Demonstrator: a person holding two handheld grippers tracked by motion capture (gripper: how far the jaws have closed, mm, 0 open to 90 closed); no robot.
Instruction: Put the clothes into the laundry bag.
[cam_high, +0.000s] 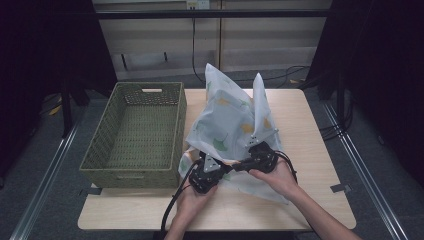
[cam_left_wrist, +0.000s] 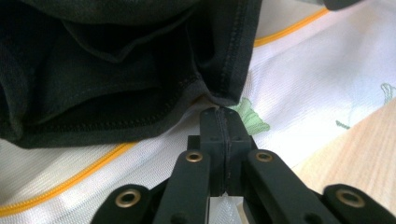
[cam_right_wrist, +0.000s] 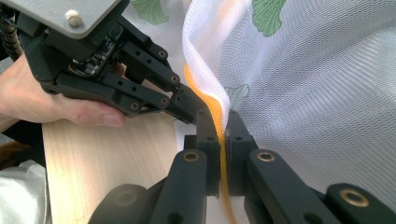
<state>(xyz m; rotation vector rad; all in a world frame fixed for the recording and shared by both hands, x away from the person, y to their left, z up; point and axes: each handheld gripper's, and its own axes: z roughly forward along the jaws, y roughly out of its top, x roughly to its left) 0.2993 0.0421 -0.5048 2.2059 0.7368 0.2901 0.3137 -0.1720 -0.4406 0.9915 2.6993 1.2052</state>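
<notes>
Both hands enter from the bottom edge of the high view, each on a gripper, low on the table (cam_high: 320, 150). Left gripper (cam_high: 216, 161) and right gripper (cam_high: 239, 166) sit close together, tips nearly meeting at the near edge of the mesh bag (cam_high: 227, 120).

Bag: white mesh, green and yellow leaf print, orange zipper (cam_right_wrist: 212, 109). It lies right of centre on the table, just beside the woven basket (cam_high: 135, 132), touching or nearly so at the basket's right wall. Long axis runs roughly near-to-far; two corners stand up and point away from the person, the far end raised, the near end flat on the wood.

Right gripper: jaws clamped on the zipper edge, orange tape running down between the pads in the right gripper view.

Left gripper: jaws together. In the left gripper view the tips meet right at the hem of a black garment (cam_left_wrist: 116, 70) that sits in the bag; cannot tell whether a sliver of fabric or mesh is pinched between them.

Hidden or unclear: the garment's extent is cut off by the frame top and left. In the high view the grippers cover the bag's mouth. Basket interior looks bare, near wall seen from outside only.
</notes>
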